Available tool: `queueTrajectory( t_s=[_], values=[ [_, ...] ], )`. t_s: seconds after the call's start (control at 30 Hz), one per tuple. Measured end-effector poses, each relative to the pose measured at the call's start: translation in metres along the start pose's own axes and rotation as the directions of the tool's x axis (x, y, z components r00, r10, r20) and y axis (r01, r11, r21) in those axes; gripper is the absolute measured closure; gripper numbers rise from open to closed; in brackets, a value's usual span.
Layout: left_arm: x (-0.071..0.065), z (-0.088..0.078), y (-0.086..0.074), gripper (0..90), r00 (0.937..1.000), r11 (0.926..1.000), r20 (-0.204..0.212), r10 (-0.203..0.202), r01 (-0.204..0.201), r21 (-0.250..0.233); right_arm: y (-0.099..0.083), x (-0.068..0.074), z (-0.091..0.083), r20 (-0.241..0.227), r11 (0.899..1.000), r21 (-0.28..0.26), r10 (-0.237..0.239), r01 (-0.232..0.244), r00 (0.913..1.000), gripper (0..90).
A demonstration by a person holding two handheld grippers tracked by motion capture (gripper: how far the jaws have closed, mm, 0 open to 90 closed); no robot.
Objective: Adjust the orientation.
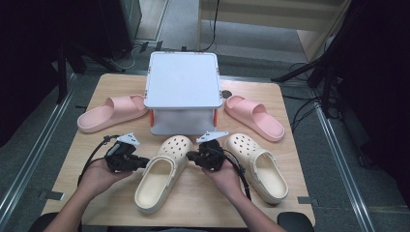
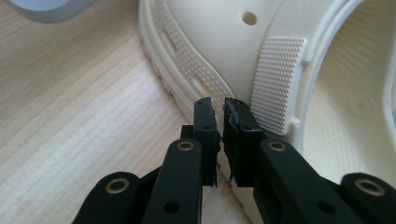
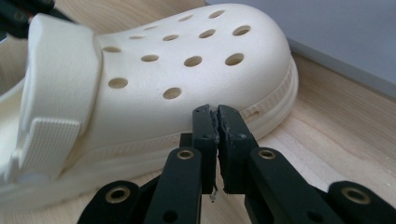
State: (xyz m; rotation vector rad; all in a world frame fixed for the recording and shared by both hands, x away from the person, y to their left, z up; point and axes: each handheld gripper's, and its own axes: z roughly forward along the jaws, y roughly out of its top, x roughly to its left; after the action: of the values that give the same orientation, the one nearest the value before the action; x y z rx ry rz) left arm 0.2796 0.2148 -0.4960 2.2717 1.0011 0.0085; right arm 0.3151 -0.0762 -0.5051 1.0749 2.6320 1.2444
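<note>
A cream clog [image 1: 162, 174] with holes in its toe lies on the wooden table between my two grippers. My left gripper [image 1: 145, 162] points at the clog's left side. In the left gripper view its jaws [image 2: 219, 105] stand almost together with nothing between them, their tips at the clog's [image 2: 224, 42] sole edge beside the strap. My right gripper [image 1: 190, 155] points at the clog's right side near the toe. In the right gripper view the pads [image 3: 215, 112] meet, empty, just short of the clog's [image 3: 187, 79] sole rim.
A second cream clog [image 1: 258, 166] lies to the right of my right hand. A white lidded box [image 1: 183, 79] stands at the back centre, with one pink slide [image 1: 109, 113] to its left and another [image 1: 256, 116] to its right. The table's front edge [image 1: 203, 220] is near my forearms.
</note>
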Motion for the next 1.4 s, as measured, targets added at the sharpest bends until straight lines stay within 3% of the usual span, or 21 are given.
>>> queueTrajectory(
  t_s=[0.3,0.57,0.7,0.83,0.97,1.03,1.13,1.23,1.4],
  values=[
    [-0.005,-0.003,-0.010,83.6,0.9988,0.9986,0.003,-0.049,0.049,-0.021,0.011,-0.003,0.010,-0.013,1.000,0.005,-0.012,0.012,0.9998,87.9],
    [-0.019,0.001,-0.013,83.2,0.9995,0.9993,0.012,-0.030,0.030,-0.024,0.020,-0.005,0.017,-0.007,1.000,0.016,-0.011,0.011,0.9999,87.8],
    [-0.017,0.001,-0.014,78.6,0.9987,0.9985,0.007,-0.050,0.051,-0.023,0.024,-0.006,0.019,-0.009,1.000,0.019,-0.014,0.015,0.9999,87.3],
    [-0.008,-0.009,-0.013,73.4,0.9965,0.9939,-0.003,-0.083,0.083,-0.073,0.029,-0.007,0.015,-0.007,0.999,0.031,-0.028,0.029,0.9996,79.9],
    [0.001,-0.018,-0.004,64.5,0.9926,0.9898,-0.031,-0.117,0.114,-0.085,0.032,-0.006,0.001,-0.023,1.000,-0.015,-0.026,0.025,0.9994,70.5],
    [0.003,-0.023,0.002,62.1,0.9920,0.9893,-0.046,-0.117,0.112,-0.093,0.033,-0.005,-0.007,-0.019,0.999,-0.043,-0.019,0.018,0.9996,58.6],
    [0.005,-0.030,0.010,59.7,0.9917,0.9858,-0.034,-0.124,0.119,-0.118,0.032,-0.002,-0.016,-0.037,0.999,-0.055,0.000,-0.002,0.9993,50.3],
    [0.005,-0.038,0.019,56.7,0.9940,0.9891,-0.042,-0.101,0.096,-0.112,0.030,0.001,-0.025,-0.061,0.997,-0.073,0.023,-0.027,0.9979,46.8],
    [0.008,-0.051,0.036,55.7,0.9946,0.9872,-0.042,-0.094,0.088,-0.133,0.022,0.011,-0.038,-0.074,0.997,-0.077,0.009,-0.014,0.9972,42.5]
  ],
)
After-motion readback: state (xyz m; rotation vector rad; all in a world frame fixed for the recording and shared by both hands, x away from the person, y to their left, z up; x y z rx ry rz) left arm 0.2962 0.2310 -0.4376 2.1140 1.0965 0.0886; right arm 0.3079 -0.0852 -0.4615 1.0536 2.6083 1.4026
